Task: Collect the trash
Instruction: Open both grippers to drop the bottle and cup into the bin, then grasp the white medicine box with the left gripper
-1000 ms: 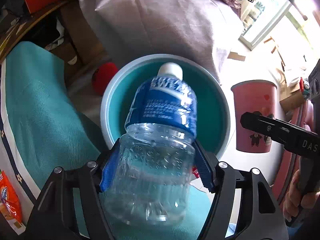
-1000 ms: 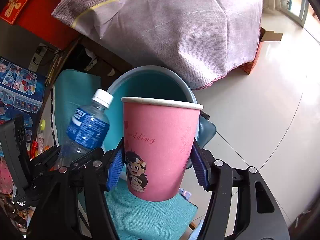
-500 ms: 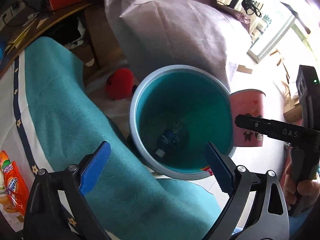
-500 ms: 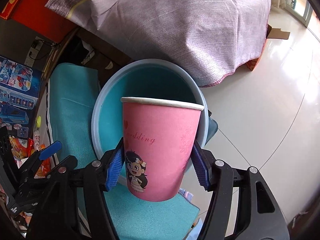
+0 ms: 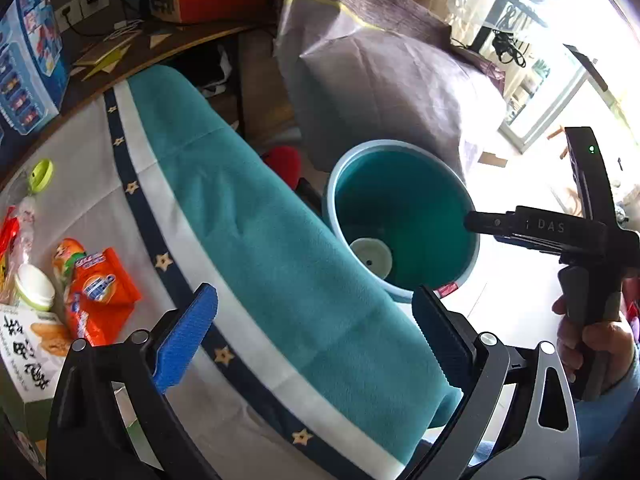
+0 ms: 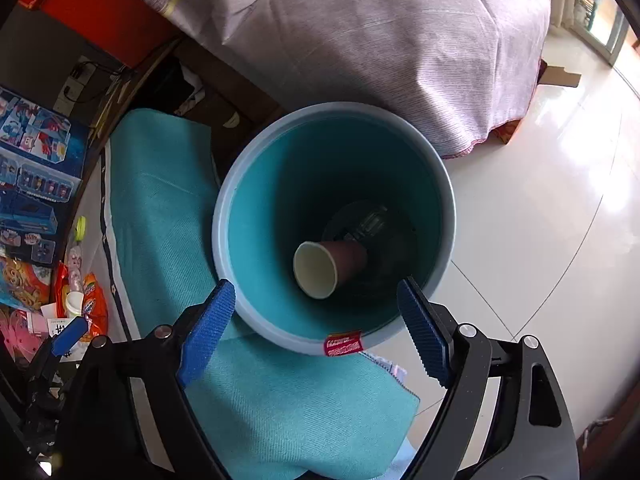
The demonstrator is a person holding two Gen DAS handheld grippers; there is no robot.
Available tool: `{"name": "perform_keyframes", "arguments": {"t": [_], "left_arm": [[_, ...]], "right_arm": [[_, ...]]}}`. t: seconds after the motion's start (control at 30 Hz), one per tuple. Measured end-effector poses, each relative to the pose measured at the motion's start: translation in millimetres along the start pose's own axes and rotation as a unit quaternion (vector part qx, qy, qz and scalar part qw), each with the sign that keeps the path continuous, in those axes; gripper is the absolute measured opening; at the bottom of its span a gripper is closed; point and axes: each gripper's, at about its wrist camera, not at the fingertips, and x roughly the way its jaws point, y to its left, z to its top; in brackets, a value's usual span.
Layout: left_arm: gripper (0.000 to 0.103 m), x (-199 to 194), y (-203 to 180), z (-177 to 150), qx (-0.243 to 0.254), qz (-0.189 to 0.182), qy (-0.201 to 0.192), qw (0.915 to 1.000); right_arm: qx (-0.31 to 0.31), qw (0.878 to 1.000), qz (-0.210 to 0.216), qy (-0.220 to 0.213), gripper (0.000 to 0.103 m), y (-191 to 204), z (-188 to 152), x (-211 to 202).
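Observation:
The blue trash bin [image 6: 224, 208] stands on the floor beside the table. Inside it a pink paper cup [image 6: 332, 266] lies on its side, mouth toward me, with the clear water bottle [image 6: 368, 224] dim at the bottom behind it. My right gripper [image 6: 316, 330] hangs over the bin's near rim, its jaws opening with nothing between them. My left gripper [image 5: 316, 336] is back over the teal cloth [image 5: 280, 260] on the table, jaws opening and empty. From there the bin [image 5: 332, 184] shows the cup [image 5: 370, 258] inside, and the right gripper [image 5: 480, 222] reaches over its rim.
Snack packets [image 5: 100, 288], a small white tub [image 5: 34, 290] and a box lie on the table's left part. A grey-covered bulk [image 6: 380, 40] stands behind the bin. White tiled floor [image 6: 540, 220] lies to the right. A hand [image 5: 592, 340] holds the right gripper.
The left gripper let go of the bottle, which fell into the bin, then drew back over the table. The right gripper opened and the pink cup dropped into the bin.

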Motion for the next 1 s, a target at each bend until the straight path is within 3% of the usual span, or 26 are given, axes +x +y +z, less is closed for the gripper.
{"name": "perform_keyframes", "arguments": {"t": [0.5,0.73,1.0], "left_arm": [[0.099,-111.0,110.7,-106.5,-0.049,0.085,-0.047,0.994],[0.099,-129.5,164.0,-151.7,-0.067,0.117,-0.04,0.9901],[0.099,-106.0,177.4,-160.7,-0.032,0.112,-0.014,0.9931]], "right_arm": [[-0.121,0.991,0.023,0.045,0.085,129.2,-74.2,-2.8],[-0.179,0.981,0.015,0.075,0.086,178.8,-108.8,0.9],[-0.191,0.978,0.009,0.083,0.089,204.9,-123.2,3.1]]}}
